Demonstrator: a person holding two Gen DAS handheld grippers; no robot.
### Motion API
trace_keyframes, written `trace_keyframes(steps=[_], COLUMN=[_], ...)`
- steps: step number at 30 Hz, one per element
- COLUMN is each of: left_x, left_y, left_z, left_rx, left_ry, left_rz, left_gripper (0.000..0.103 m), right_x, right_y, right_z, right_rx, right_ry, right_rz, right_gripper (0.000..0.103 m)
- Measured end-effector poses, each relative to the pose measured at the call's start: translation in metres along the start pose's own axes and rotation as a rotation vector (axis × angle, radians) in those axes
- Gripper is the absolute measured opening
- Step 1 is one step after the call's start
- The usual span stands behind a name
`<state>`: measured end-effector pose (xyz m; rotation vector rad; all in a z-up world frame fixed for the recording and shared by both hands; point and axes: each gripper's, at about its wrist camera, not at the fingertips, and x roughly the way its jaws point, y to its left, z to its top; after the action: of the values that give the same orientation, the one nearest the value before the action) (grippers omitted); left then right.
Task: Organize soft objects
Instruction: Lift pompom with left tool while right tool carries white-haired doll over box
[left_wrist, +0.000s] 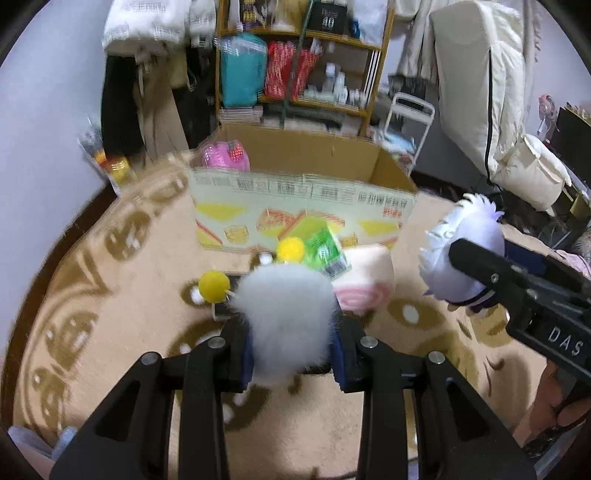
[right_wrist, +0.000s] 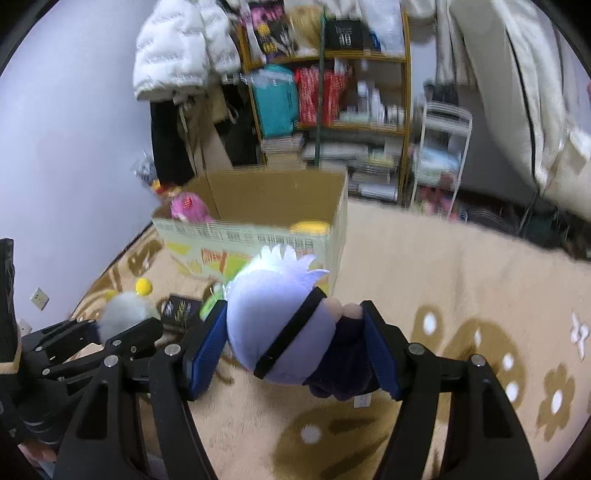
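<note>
Roll cushion (left_wrist: 364, 284) in left view only

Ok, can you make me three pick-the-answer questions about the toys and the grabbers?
1. Where is the pink plush toy?
A. on the rug
B. inside the cardboard box
C. on the shelf

2. What colour are the pompoms on the fluffy white toy?
A. yellow
B. red
C. blue

3. What is the right gripper doing?
A. hanging open
B. resting on the box
C. gripping the white-haired doll

Answers: 1 B, it peeks over the box's wall. 2 A, both balls are yellow. 3 C, the doll sits squeezed between its blue pads.
</note>
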<state>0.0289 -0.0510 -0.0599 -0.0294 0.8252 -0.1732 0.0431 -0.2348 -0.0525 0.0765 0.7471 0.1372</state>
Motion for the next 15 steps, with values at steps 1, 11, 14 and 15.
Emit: trace_keyframes(steps=[1,11,14,15], left_x=[-0.001,-0.033,-0.039,-0.042], left_y=[0.006,-0.006,-0.005,-0.005], left_z=[0.010,0.047,0.060,0.066], left_rx=[0.004,0.084,0.094,0.097], left_ry=[-0.018,-0.183,-0.214,-0.226], left_rz=[0.003,0.041,0.037,0.036], left_gripper=[0.031,0.031,0.031,0.031], right_x=[-0.006,-0.033,-0.035,-0.034], right_y=[0.002,0.010,0.006,0.004], right_z=[0.003,0.040,0.052,0.057], right_rx=[-0.011,-0.038,-0.028,-0.024], right_ry=[-0.033,-0.182,-0.201,-0.204], right_rz=[-0.001,0.021,0.025,0.031], right_gripper=[0.074,0.074,0.074,0.074])
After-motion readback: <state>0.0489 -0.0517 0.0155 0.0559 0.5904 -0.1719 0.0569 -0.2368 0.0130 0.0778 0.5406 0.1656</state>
